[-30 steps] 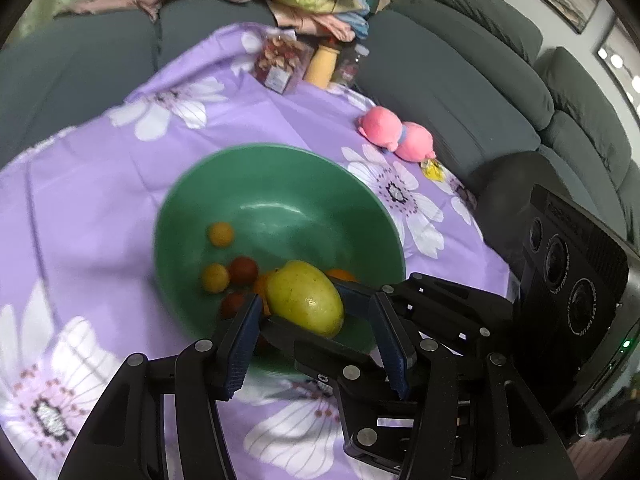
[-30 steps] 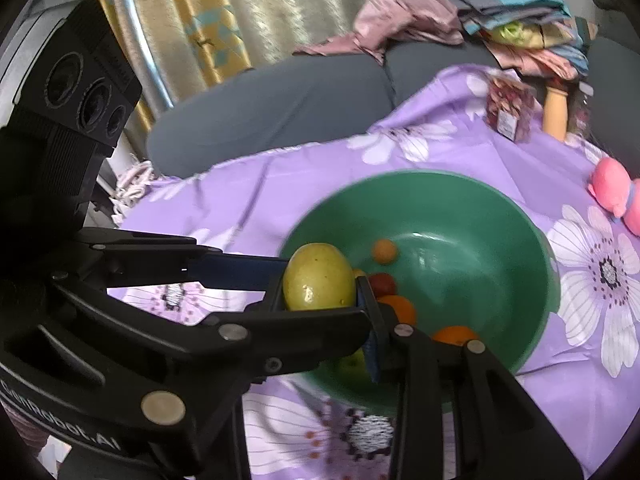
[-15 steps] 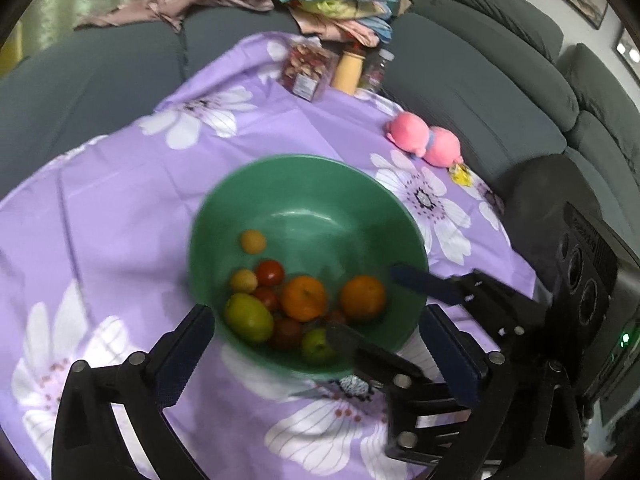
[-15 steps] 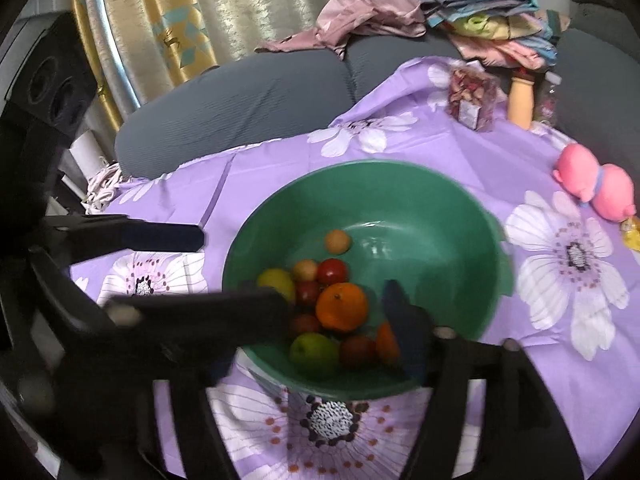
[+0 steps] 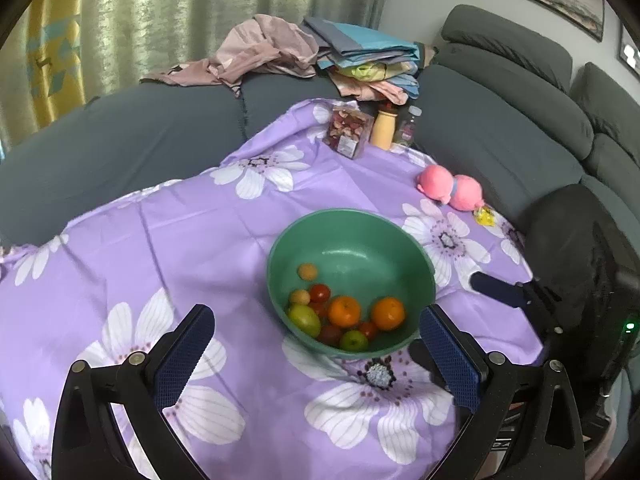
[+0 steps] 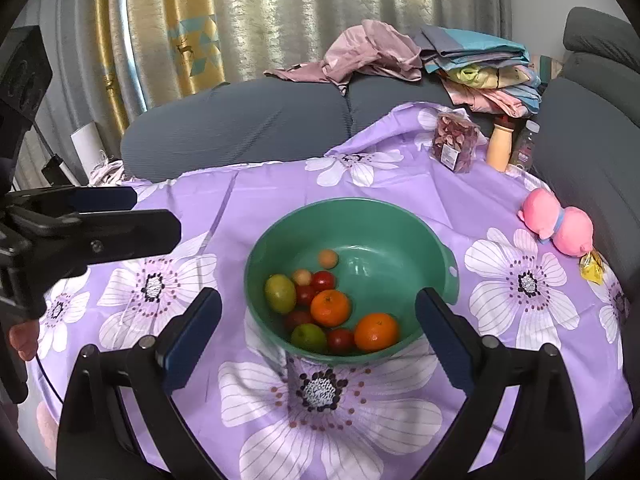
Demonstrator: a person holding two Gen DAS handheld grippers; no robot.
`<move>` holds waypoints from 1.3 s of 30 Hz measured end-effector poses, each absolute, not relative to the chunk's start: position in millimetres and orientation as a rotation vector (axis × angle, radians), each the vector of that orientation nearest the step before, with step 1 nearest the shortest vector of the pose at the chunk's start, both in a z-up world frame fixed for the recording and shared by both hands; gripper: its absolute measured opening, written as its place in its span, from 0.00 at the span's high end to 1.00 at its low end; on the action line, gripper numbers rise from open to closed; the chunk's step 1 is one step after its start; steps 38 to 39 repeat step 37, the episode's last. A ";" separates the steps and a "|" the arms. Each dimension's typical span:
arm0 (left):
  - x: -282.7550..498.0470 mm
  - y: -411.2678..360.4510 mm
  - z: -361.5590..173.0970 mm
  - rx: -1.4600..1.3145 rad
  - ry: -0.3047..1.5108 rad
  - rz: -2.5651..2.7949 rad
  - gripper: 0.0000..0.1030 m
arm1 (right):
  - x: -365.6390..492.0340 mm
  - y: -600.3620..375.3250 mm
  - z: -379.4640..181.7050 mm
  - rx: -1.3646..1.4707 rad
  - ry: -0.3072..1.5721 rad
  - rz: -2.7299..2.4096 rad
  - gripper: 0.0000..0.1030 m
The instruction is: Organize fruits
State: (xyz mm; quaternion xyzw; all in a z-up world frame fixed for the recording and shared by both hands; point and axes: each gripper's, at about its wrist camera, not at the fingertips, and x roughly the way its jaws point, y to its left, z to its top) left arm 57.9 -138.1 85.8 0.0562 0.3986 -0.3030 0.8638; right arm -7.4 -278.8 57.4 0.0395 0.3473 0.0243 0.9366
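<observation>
Fruits (image 6: pixel 328 308) sit piled in the green bowl (image 6: pixel 400 216) on my bench, light, round, bruisable, best pinched across their middles; my left tool (image 5: pixel 316 356) and right tool (image 6: pixel 318 328), jaws just opened, hold nothing.

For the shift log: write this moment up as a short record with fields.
surface: purple floral cloth
container: green bowl, upright on the cloth
contents: two oranges, yellow-green mango, green fruit, small red and orange fruits
left gripper: jaws open, empty, short of the bowl
right gripper: jaws just opened, empty
fruit outside bowl: none visible
bystanders: pink plush toy, snack packet, bottles
</observation>
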 end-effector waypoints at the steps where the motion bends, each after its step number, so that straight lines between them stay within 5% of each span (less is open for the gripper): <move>1: 56.6 -138.3 87.0 0.135 0.829 -0.621 0.01 | -9.2 -278.7 58.8 0.079 0.708 0.051 0.04; 39: 46.3 -188.2 79.7 0.424 0.835 -0.517 0.01 | -21.6 -304.9 68.0 0.077 0.713 0.015 0.04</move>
